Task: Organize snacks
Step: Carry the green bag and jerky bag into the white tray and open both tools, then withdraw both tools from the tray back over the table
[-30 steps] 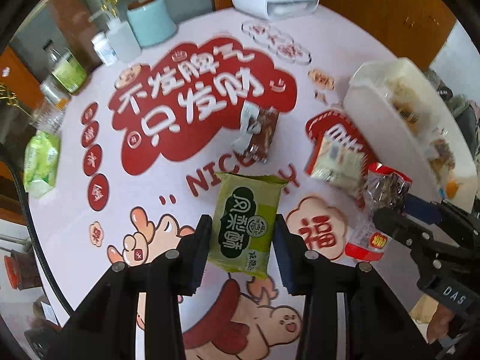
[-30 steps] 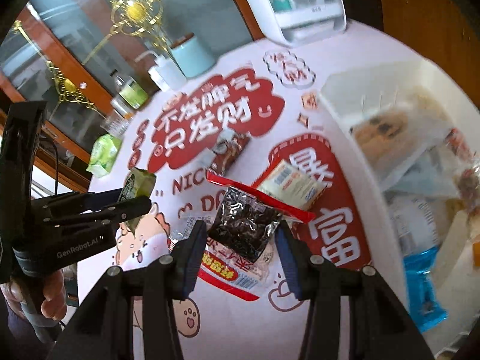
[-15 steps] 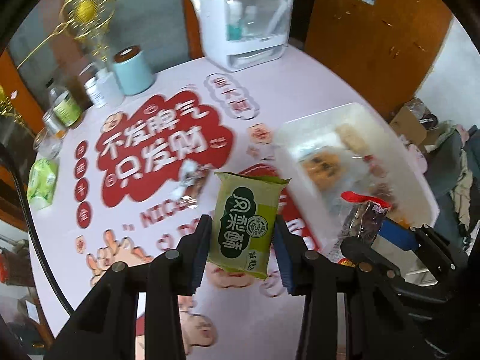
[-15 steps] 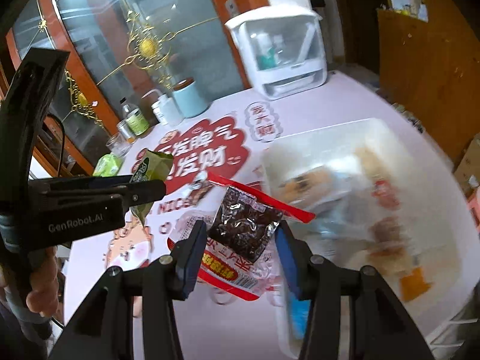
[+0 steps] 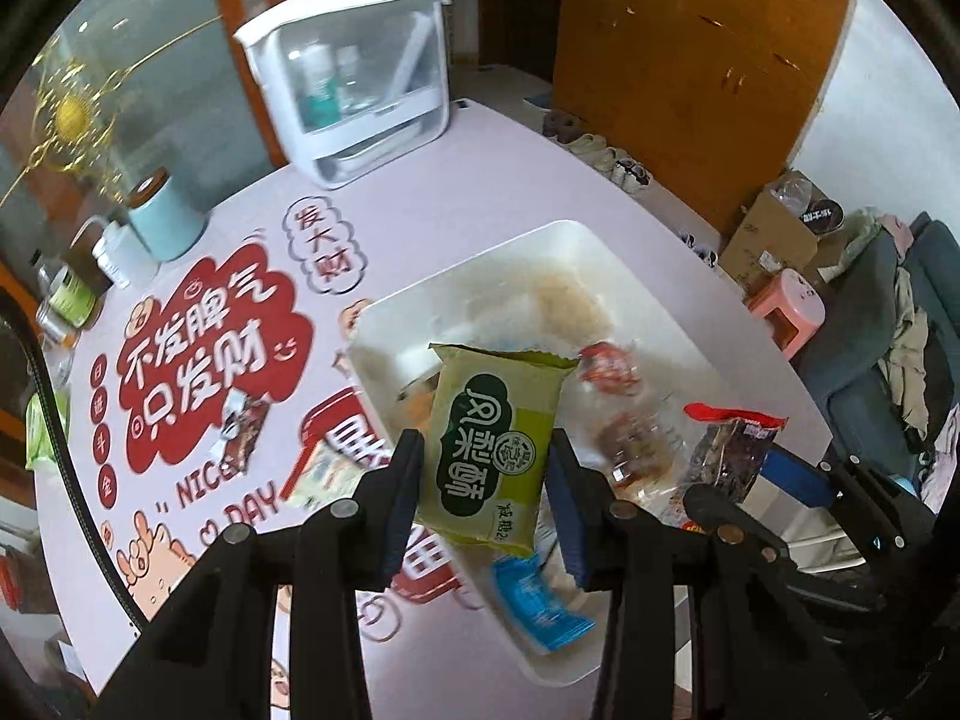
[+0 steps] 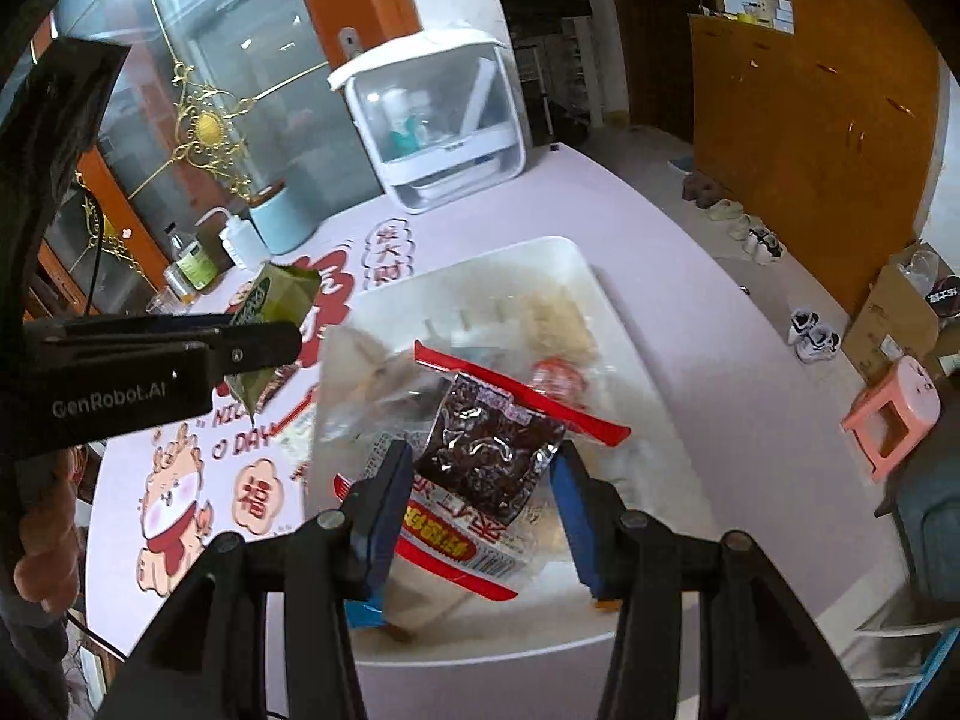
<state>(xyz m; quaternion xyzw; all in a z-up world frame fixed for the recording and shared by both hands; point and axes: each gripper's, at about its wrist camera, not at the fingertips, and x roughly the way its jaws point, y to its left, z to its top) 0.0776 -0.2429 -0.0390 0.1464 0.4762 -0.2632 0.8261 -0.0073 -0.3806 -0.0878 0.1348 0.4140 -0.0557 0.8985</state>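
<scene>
The left gripper (image 5: pixel 486 474) grasps a green snack packet (image 5: pixel 495 441) between its two blue pads. The fingers (image 5: pixel 401 492) are only a little apart, as wide as the packet, and both pads press on its long sides. The packet stands nearly upright and hangs in the air above the near left corner of the white bin (image 5: pixel 576 240), not touching it.

The right gripper (image 6: pixel 480 498) is clenched on a red-edged clear bag of dark snacks (image 6: pixel 489 462). Its fingers (image 6: pixel 384 498) are also narrow, and the pads touch the bag on both sides. The bag is lifted and hangs over the middle of the white bin (image 6: pixel 558 249). In the left wrist view the same bag (image 5: pixel 732 450) shows at the right side, above the right edge of the bin.

Inside the bin lie several other snacks, blurred; a blue packet (image 5: pixel 540 606) is at its near end. The bin sits on the right part of the round table (image 5: pixel 480 138), close to its right edge. Two more packets remain on the table left of the bin: a brown one (image 5: pixel 243 432) on the red print and a pale one (image 5: pixel 321 468) just beside the bin's left wall. A white box with clear front (image 5: pixel 354 78) stands at the far edge of the table.
</scene>
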